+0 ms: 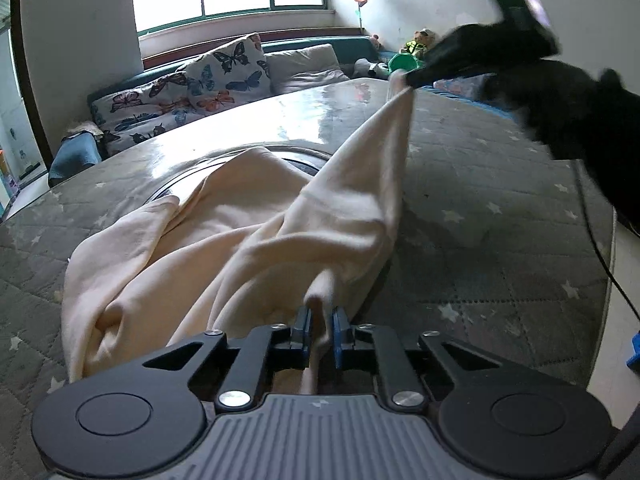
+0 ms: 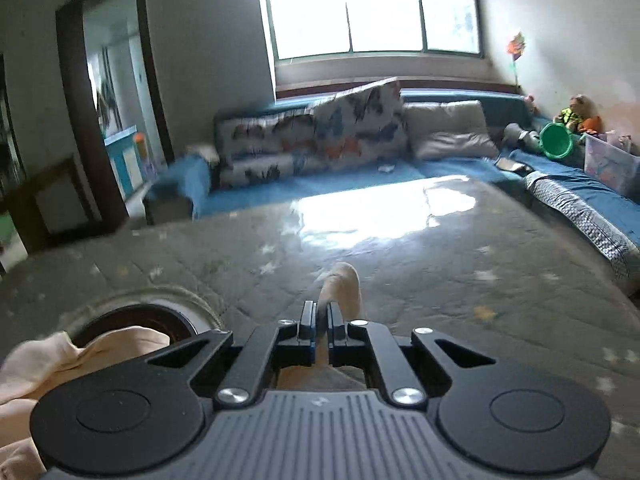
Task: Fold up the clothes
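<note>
Now, with your left tool (image 1: 319,322) and right tool (image 2: 319,316) each pinching an edge of the cream garment (image 1: 224,240) at centre frame over the table (image 1: 500,200), lift evenly, keeping it taut.

A wide window (image 2: 376,8) with a green frame fills the far wall and throws a bright glare across the grey quilted, star-patterned worktop (image 2: 460,264). Below it a blue sofa (image 2: 320,188) carries butterfly-print cushions (image 1: 224,68) and a plain grey cushion (image 2: 448,128). Stuffed toys (image 2: 576,114) sit in the right corner against the pale wall. A dark-framed doorway (image 2: 112,92) opens on the left.
</note>
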{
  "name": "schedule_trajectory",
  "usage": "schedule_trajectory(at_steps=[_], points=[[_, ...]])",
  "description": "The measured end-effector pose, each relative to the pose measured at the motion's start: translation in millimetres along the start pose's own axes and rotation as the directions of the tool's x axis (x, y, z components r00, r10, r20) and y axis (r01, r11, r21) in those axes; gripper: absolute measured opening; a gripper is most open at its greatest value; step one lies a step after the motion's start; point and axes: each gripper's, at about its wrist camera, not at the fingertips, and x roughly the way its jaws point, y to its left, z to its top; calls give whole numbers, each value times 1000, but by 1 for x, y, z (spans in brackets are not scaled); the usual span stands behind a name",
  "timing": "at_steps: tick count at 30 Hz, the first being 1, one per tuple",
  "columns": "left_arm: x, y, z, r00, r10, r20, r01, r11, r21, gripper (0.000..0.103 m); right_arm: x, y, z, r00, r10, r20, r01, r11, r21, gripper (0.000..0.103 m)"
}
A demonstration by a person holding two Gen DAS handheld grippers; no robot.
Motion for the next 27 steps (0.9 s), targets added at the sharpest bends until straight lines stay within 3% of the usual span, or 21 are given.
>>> schedule_trajectory(at_steps=[2, 6, 9, 11, 15, 17, 18, 19, 22, 24, 27], points=[[-4, 0, -2, 1000, -5, 1, 5, 1000, 7, 12, -18, -20, -11, 1000, -14, 5, 14, 1000, 22, 4], [-7, -7, -5, 1000, -6, 12, 5, 998, 63, 17, -23, -56, -45, 994, -55, -90, 59, 997, 47, 8], [-8, -15, -4, 1000, 13, 27, -16, 995, 103, 38, -23, -73, -63, 991, -42, -129, 54, 994, 93, 9], [-7, -19, -3, 999, 17, 35, -21, 993, 118, 46, -20, -77, -67, 991, -4, -137, 23, 991, 135, 16], [5, -23, 0, 998, 49, 29, -53, 991, 125, 48, -1, -64, -59, 991, 40, -131, -23, 991, 129, 33], [11, -23, 1, 998, 52, 23, -54, 992, 111, 43, 11, -55, -55, 990, 47, -136, -31, 993, 113, 35], [14, -22, 1, 999, 46, 18, -48, 994, 102, 24, 19, -51, -53, 989, 45, -141, -29, 993, 111, 35], [14, -22, 0, 999, 41, 14, -42, 994, 97, 13, 26, -47, -52, 989, 44, -144, -28, 993, 111, 35], [4, -21, -1, 999, 20, 42, -23, 995, 93, 8, 40, -40, -51, 988, 35, -153, -19, 994, 106, 34], [-18, -22, -3, 995, -35, 89, 26, 995, 92, 8, 45, -35, -52, 988, 11, -155, 2, 996, 86, 28], [-55, -24, -9, 978, -124, 167, 105, 987, 120, 7, 45, -30, -54, 988, -15, -151, 24, 998, 58, 10]])
